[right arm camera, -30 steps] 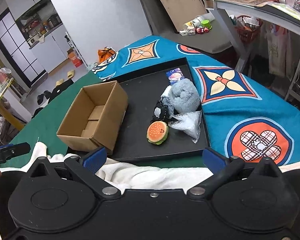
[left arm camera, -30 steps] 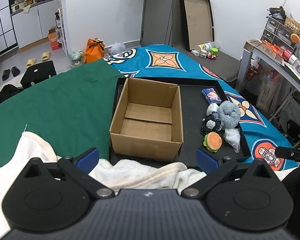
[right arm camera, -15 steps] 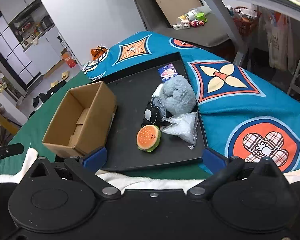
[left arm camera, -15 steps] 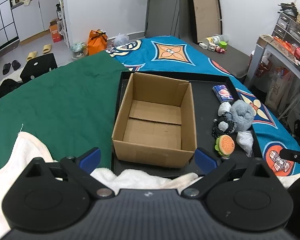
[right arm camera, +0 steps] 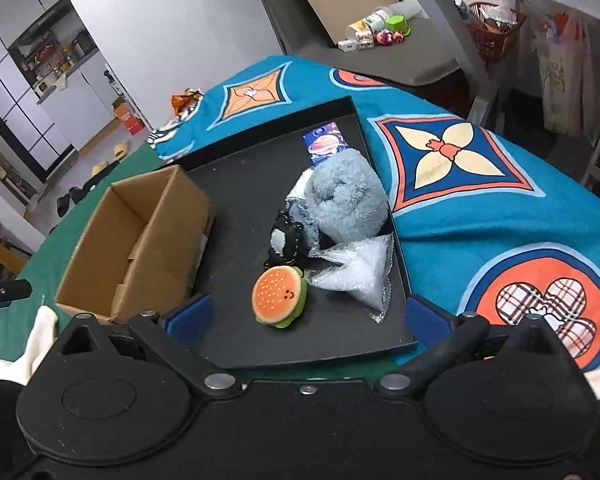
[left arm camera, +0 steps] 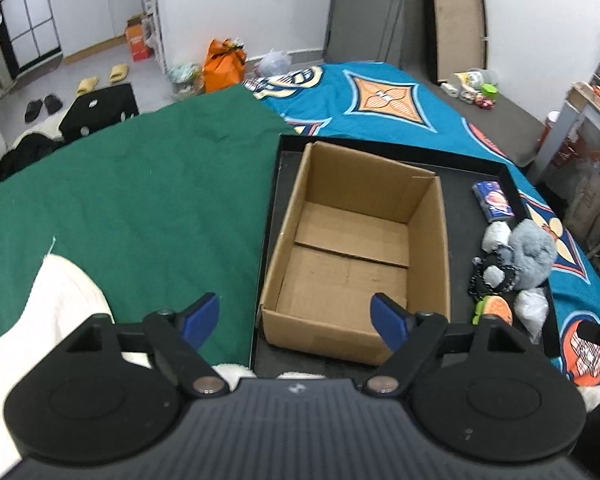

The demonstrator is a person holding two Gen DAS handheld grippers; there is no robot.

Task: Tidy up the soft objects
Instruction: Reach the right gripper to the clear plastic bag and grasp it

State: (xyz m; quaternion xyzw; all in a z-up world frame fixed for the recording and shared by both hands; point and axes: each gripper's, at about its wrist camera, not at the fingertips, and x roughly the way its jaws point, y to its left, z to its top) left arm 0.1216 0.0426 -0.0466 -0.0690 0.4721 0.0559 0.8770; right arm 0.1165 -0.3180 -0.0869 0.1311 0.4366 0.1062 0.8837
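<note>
An empty cardboard box [left arm camera: 352, 252] [right arm camera: 140, 240] stands on the left of a black tray [right arm camera: 240, 184] [left arm camera: 464, 208]. On the tray's right lie a burger plush [right arm camera: 279, 295] [left arm camera: 496, 310], a grey fluffy plush [right arm camera: 346, 196] [left arm camera: 532, 250], a black-and-white plush [right arm camera: 286, 238], a clear plastic bag [right arm camera: 356, 270] and a blue packet [right arm camera: 325, 142]. My left gripper [left arm camera: 296, 316] hovers over the box's near wall, jaws closing, nothing between them. My right gripper [right arm camera: 306, 314] hangs open just before the burger plush, not touching it.
A green cloth [left arm camera: 140, 200] covers the surface left of the tray, a blue patterned cloth [right arm camera: 480, 168] the right. White fabric [left arm camera: 40, 320] lies at the near edge. A desk leg [right arm camera: 452, 32] and floor clutter stand beyond.
Both grippers have moved forward and down toward the tray. The box and the plush pile look larger. The left gripper's fingers have drawn closer together.
</note>
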